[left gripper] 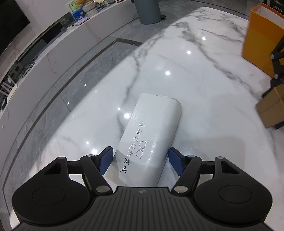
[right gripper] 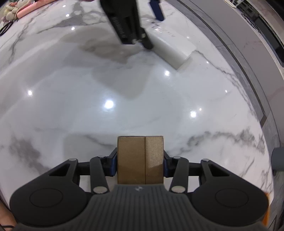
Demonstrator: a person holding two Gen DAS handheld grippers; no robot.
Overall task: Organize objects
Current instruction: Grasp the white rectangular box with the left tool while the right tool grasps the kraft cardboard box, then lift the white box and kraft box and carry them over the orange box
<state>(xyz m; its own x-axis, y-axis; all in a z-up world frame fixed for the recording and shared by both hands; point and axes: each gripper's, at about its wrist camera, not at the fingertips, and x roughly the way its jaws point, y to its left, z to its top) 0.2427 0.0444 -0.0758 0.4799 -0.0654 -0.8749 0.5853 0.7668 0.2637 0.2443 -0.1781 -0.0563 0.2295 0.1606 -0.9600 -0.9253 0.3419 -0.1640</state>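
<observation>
A white glasses case (left gripper: 150, 135) with silver lettering lies on the marble table (left gripper: 204, 74). My left gripper (left gripper: 140, 158) is open, with its blue pads either side of the case's near end, not pressing it. The case also shows in the right wrist view (right gripper: 174, 48), with the left gripper (right gripper: 131, 23) over it. My right gripper (right gripper: 140, 160) is shut on a small brown cardboard box (right gripper: 140, 160), held just above the table (right gripper: 71, 88). The box also shows at the right edge of the left wrist view (left gripper: 271, 110).
An orange paper bag (left gripper: 261, 39) stands at the table's far right. A grey pedestal (left gripper: 147, 10) stands on the floor beyond the table. A white counter (left gripper: 53, 44) with boxes runs along the left. Plush toys (right gripper: 12, 8) lie at the far left.
</observation>
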